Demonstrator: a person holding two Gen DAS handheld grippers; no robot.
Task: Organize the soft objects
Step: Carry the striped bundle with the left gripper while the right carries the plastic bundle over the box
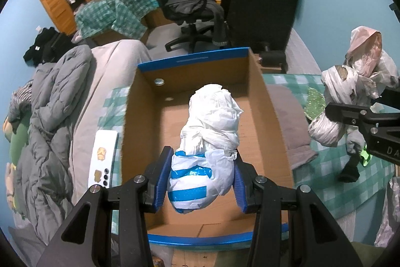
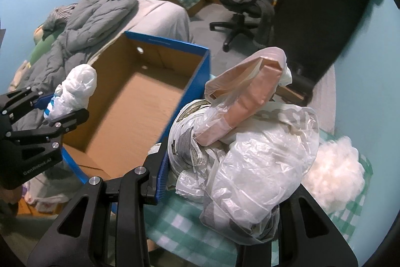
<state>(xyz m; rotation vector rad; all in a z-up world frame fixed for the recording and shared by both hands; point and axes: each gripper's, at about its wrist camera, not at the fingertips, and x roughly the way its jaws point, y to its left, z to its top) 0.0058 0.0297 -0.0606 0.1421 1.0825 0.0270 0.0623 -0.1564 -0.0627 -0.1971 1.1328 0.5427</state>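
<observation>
At twelve o'clock ahead of my left gripper (image 1: 201,177), black with blue pads, the white bag bundle (image 1: 208,142) carries bright blue stripes. The cardboard box (image 1: 140,101) is brown inside, blue outside. My right gripper (image 2: 220,167) holds a clear-and-white bag bundle (image 2: 250,149) with pale pink plastic. The bedspread (image 2: 187,229) is green-and-white checked.

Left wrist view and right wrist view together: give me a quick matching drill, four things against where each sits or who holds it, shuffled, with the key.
Things:
1. white and blue striped bag bundle
2. clear and pink bag bundle
3. cardboard box
4. white phone

Places or states:
A. lying on the bed left of the box
B. clamped in the left gripper
C. open, nothing inside
D. held by the right gripper

Pairs: 1-B, 2-D, 3-C, 4-A
</observation>
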